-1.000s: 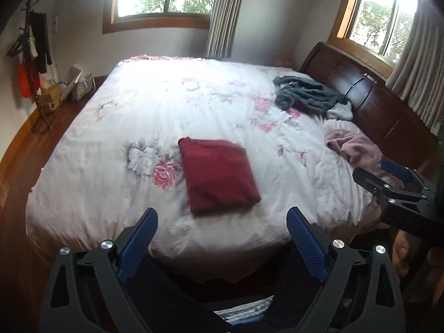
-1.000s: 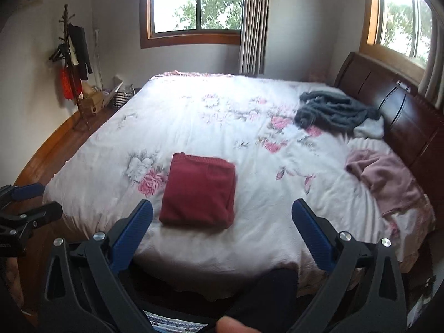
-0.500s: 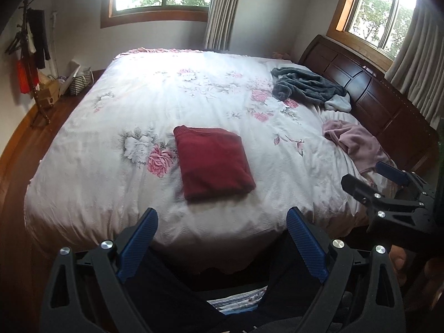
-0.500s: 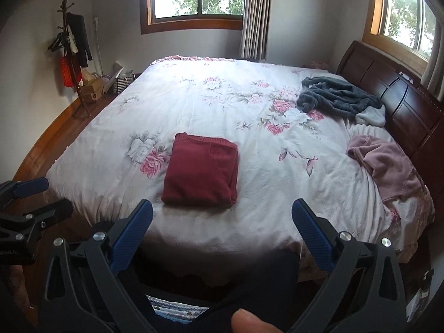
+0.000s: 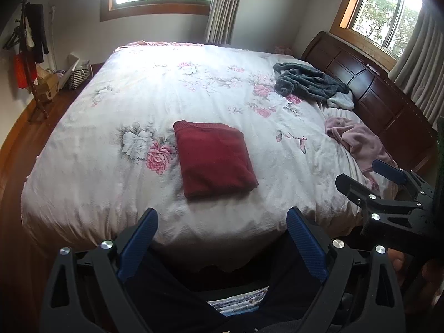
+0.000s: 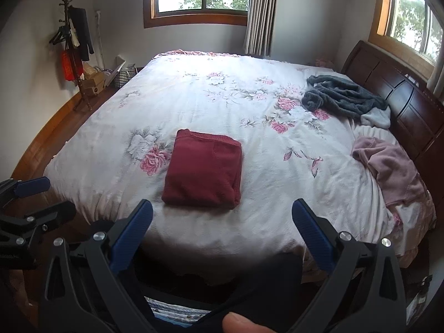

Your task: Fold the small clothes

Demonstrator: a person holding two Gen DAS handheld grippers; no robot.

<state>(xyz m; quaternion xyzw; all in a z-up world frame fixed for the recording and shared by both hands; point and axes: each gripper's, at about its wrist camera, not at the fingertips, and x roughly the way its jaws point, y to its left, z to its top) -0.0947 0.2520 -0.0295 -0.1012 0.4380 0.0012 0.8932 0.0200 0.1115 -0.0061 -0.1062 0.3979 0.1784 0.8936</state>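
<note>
A wide bed [image 5: 83,183] covered by a white quilt with pink flowers is seen from its foot. A dark red garment [image 5: 213,158], folded into a neat rectangle, lies near the foot edge. A crumpled grey garment [image 5: 308,83] and a crumpled pink garment [image 5: 358,141] lie on the right side, close to the dark wooden headboard [image 5: 383,94]. The left tool [image 5: 222,236] and the right tool [image 6: 222,230] are both held off the bed with blue-padded fingers spread wide, nothing gripped between them. A coat stand [image 6: 75,47] is seen by the left wall.
</note>
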